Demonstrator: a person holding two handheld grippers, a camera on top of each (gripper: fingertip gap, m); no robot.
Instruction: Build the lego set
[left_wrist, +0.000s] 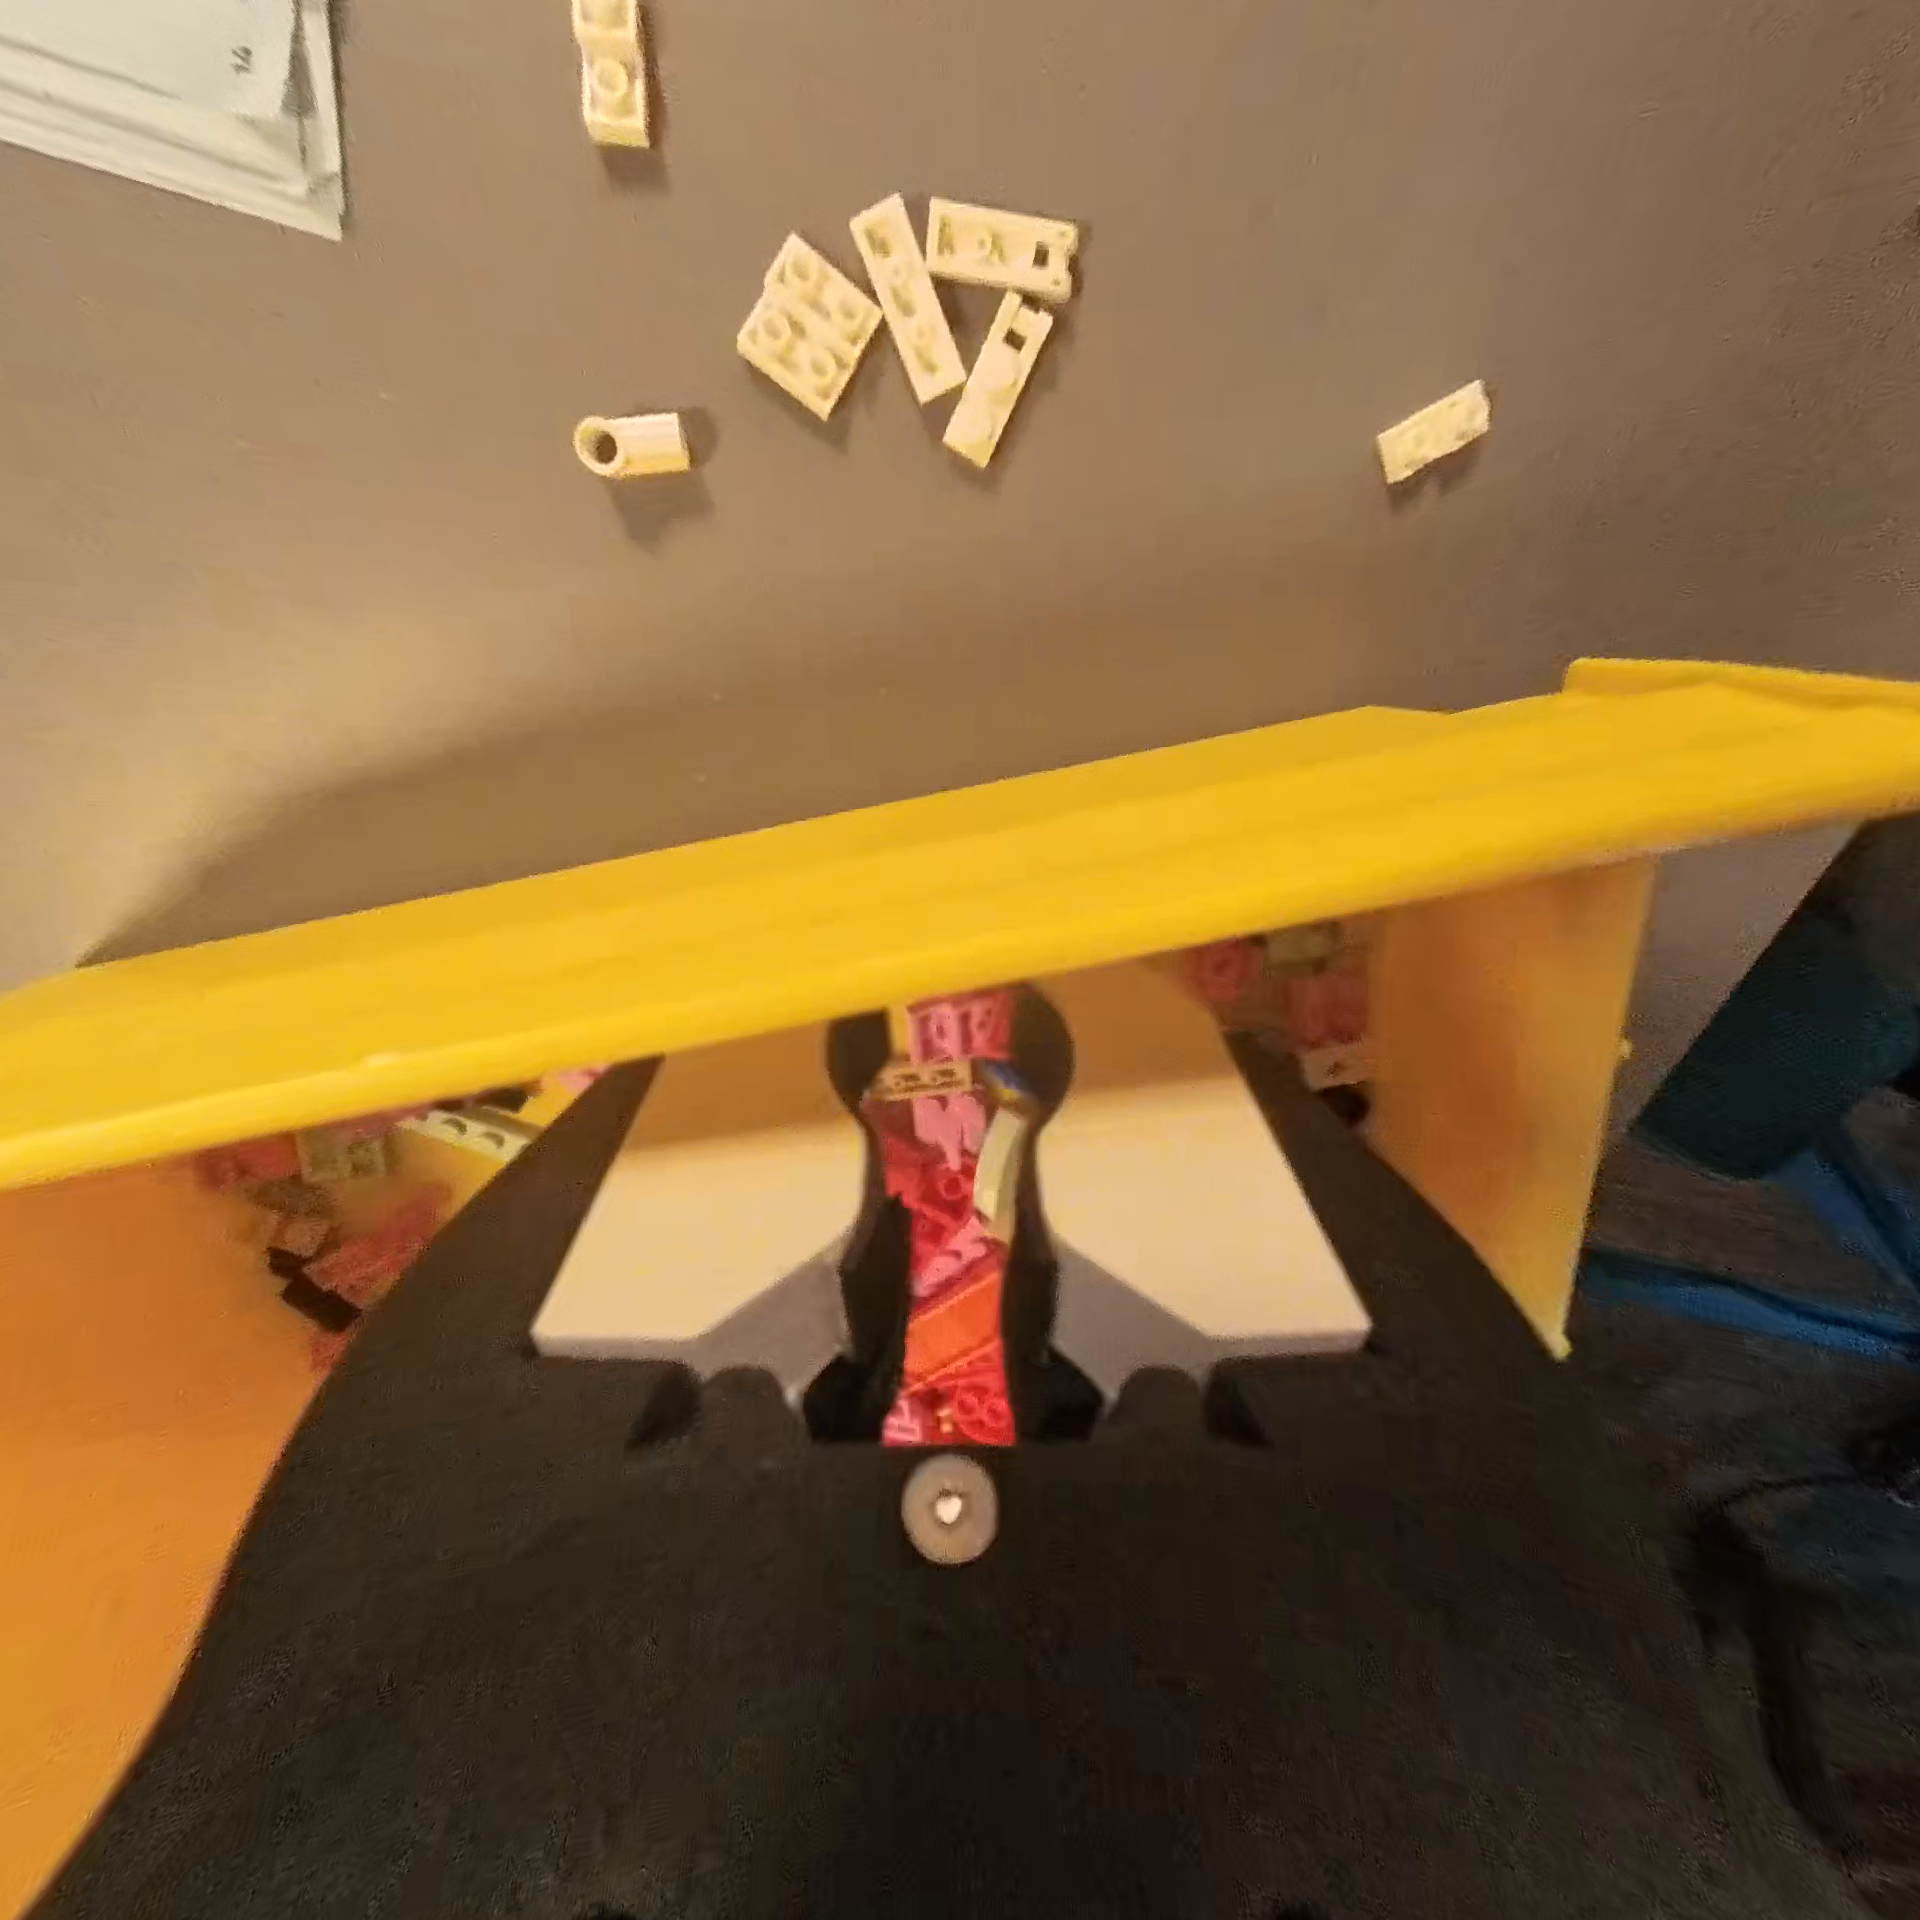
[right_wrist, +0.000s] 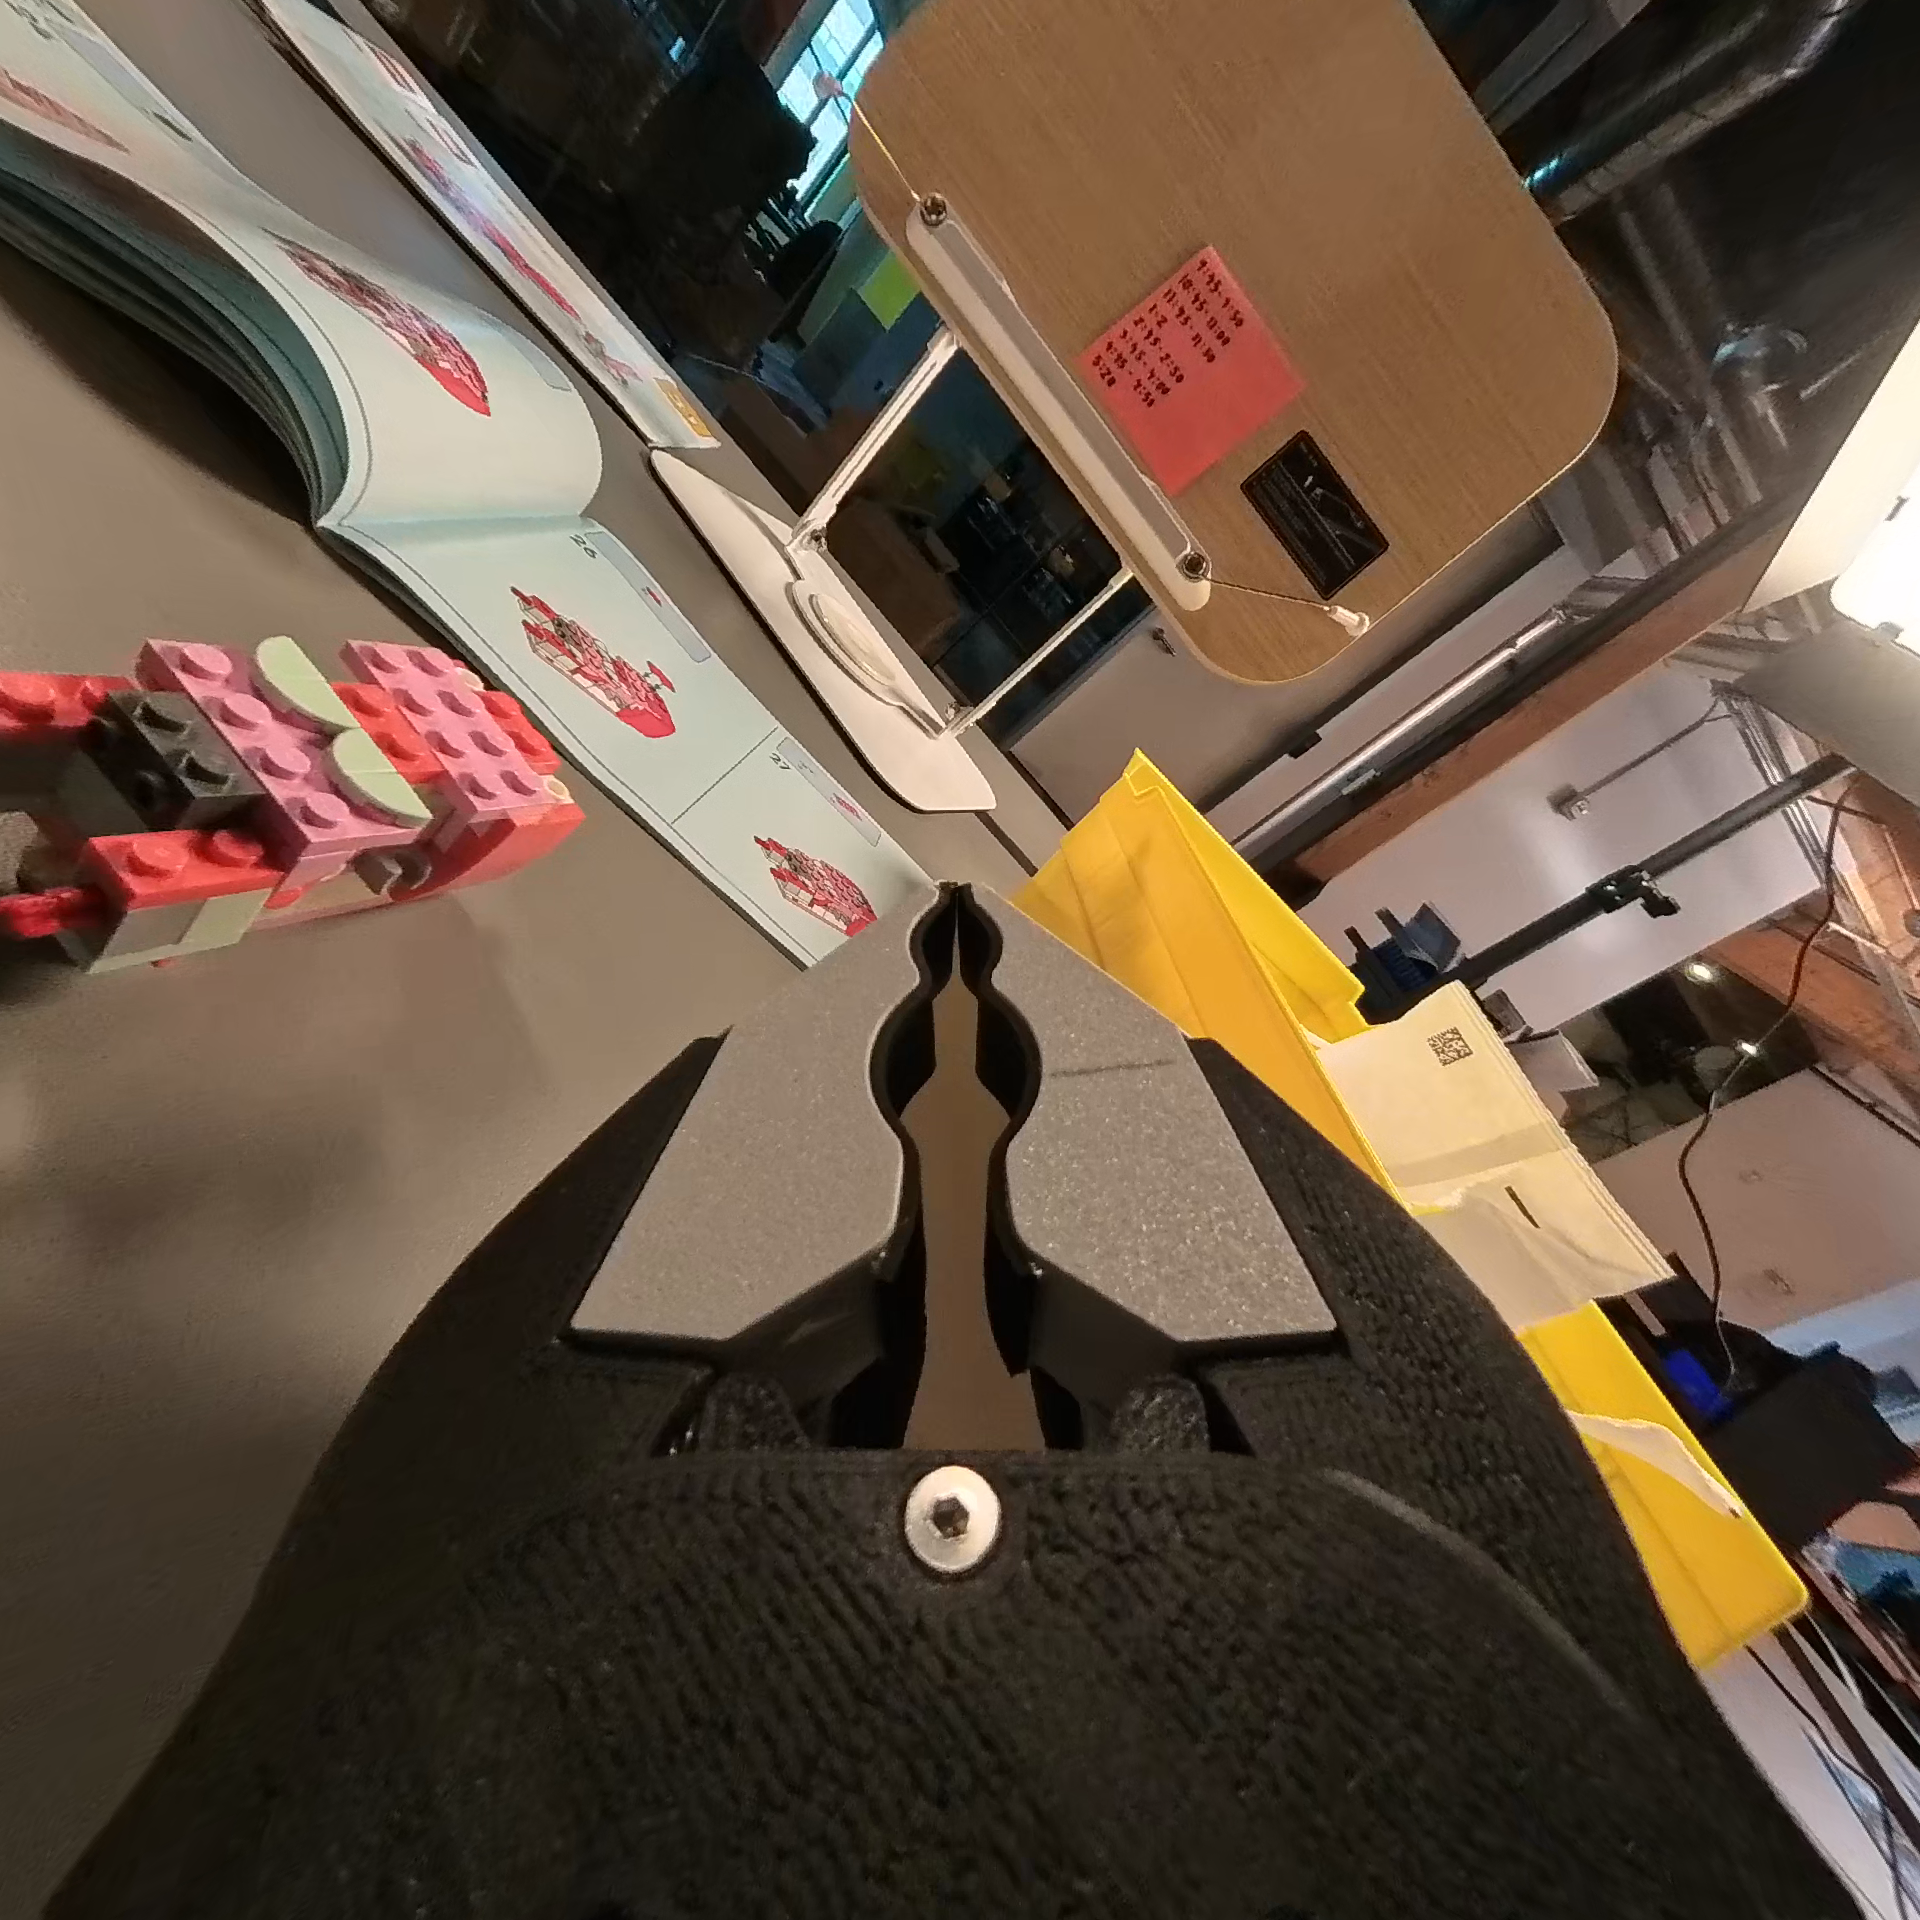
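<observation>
In the left wrist view my left gripper (left_wrist: 951, 1039) reaches down into a yellow bin (left_wrist: 935, 894). The bin's near rim hides its fingertips. Red and pink bricks (left_wrist: 951, 1195) lie in the bin below the narrow gap between the fingers. A small cream piece (left_wrist: 1000, 1164) sits against the right finger's inner side; I cannot tell whether it is gripped. In the right wrist view my right gripper (right_wrist: 956, 896) is shut, its tips touch and nothing shows between them. It hovers over the grey table (right_wrist: 312, 1091) beside the yellow bin (right_wrist: 1195, 935).
Several loose cream plates (left_wrist: 904, 312), a cream tube (left_wrist: 629, 445) and a single plate (left_wrist: 1434, 431) lie on the table beyond the bin. A red and pink brick model (right_wrist: 312, 769) stands at the left by an open instruction booklet (right_wrist: 447, 447). A paper bag (right_wrist: 1475, 1122) sits in the bin. One gripper's finger ends stand about 40 centimeters off the other's.
</observation>
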